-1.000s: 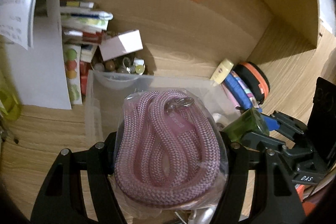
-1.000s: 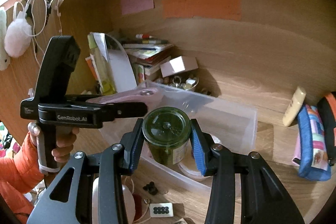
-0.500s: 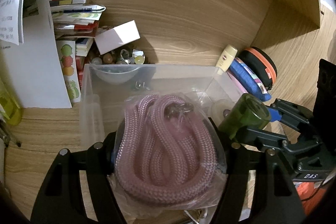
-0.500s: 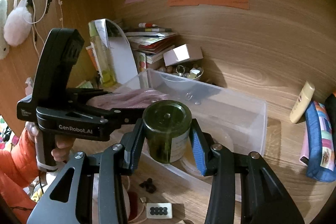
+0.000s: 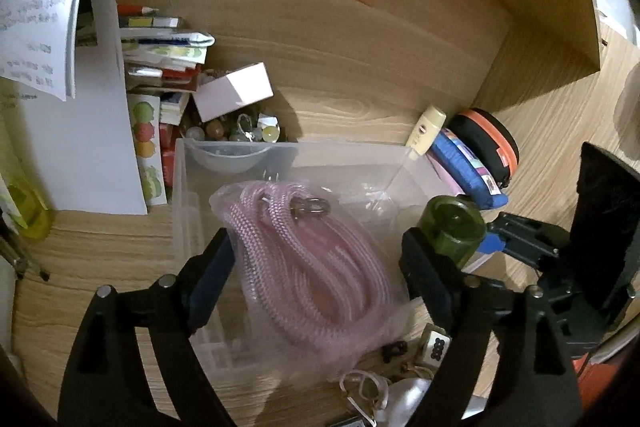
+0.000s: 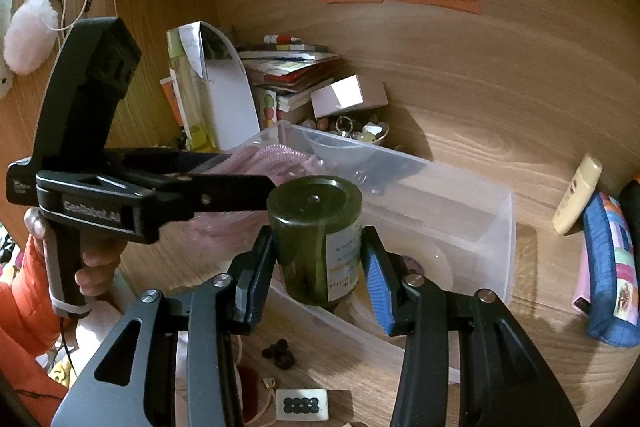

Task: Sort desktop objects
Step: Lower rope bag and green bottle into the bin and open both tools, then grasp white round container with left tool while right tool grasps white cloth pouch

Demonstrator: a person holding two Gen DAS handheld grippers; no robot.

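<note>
Jaws of the left gripper [image 5: 316, 259] are opening around the bagged pink rope [image 5: 308, 267], while the right gripper [image 6: 318, 267] clamps the green jar [image 6: 316, 239] between its fingers.

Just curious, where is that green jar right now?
In the right wrist view, the green jar sits centre, clamped in the right gripper over the clear bin's near edge.

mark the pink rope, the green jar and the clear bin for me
pink rope [image 5: 304, 259], left wrist view, middle of the bagged coil.
green jar [image 6: 308, 239], right wrist view, its side wall below the lid.
clear bin [image 6: 472, 211], right wrist view, its long far wall.
</note>
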